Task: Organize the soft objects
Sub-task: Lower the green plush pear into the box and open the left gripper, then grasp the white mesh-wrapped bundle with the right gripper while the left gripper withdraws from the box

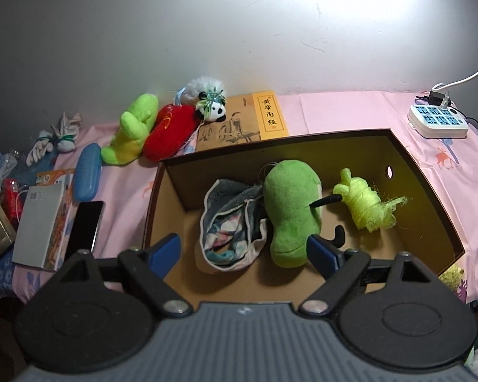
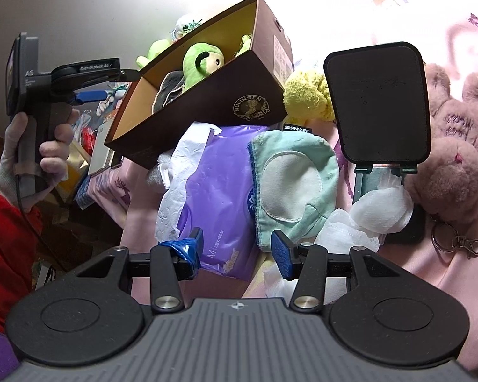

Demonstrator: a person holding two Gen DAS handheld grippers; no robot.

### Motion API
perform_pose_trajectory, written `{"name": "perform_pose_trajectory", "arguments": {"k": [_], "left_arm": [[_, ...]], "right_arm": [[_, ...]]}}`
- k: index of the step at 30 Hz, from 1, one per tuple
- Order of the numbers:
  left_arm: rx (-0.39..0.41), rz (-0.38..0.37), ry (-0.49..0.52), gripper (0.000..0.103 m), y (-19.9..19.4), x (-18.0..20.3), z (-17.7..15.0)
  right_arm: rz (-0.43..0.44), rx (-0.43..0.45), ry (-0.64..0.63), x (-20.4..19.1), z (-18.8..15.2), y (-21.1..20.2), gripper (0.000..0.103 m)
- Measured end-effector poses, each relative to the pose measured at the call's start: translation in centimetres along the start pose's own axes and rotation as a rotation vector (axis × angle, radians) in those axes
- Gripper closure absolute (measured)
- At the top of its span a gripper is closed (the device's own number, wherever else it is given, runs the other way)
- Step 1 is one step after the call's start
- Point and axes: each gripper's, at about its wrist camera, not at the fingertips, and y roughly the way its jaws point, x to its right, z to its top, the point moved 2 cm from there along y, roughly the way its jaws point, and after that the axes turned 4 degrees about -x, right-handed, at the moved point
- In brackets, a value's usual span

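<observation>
Hovering over the cardboard box [image 1: 430, 187] at frame centre, the left gripper [image 1: 243, 248] stood released. Inside, left to right, lay a crumpled cloth [image 1: 229, 222], a green plush [image 1: 290, 213] with its long axis running top to bottom, and a yellow-green mesh puff [image 1: 366, 203]. The right gripper [image 2: 235, 248] gaped empty above a purple tissue pack [image 2: 213, 203].

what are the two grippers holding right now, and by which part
Nothing. The left gripper is open over the cardboard box, and the right gripper is open above the purple tissue pack; nothing sits between either pair of fingers.
</observation>
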Motion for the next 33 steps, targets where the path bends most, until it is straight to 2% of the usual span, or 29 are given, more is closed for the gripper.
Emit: {"name": "perform_pose_trajectory", "arguments": {"k": [7, 11, 23, 29, 33], "left_arm": [[-0.004, 0.013, -0.023, 0.016, -3.1, 1.0, -4.2], [-0.035, 0.009, -0.038, 0.016, -4.2, 1.8, -7.2], [-0.119, -0.106, -0.187, 0.015, -6.6, 4.4, -15.8], [-0.155, -0.121, -0.208, 0.015, -7.2, 6.0, -18.8], [-0.175, -0.122, -0.218, 0.015, -7.4, 6.8, -19.9]], "right_arm": [[0.027, -0.031, -0.052, 0.2, -0.2, -0.3, 0.071], [0.018, -0.027, -0.095, 0.4, -0.2, -0.7, 0.071], [-0.077, -0.004, -0.2, 2.3, -0.7, -2.0, 0.071], [-0.103, -0.031, -0.172, 4.2, -1.4, -2.3, 0.071], [-0.109, -0.049, -0.096, 6.0, -1.6, -2.2, 0.071]]}}
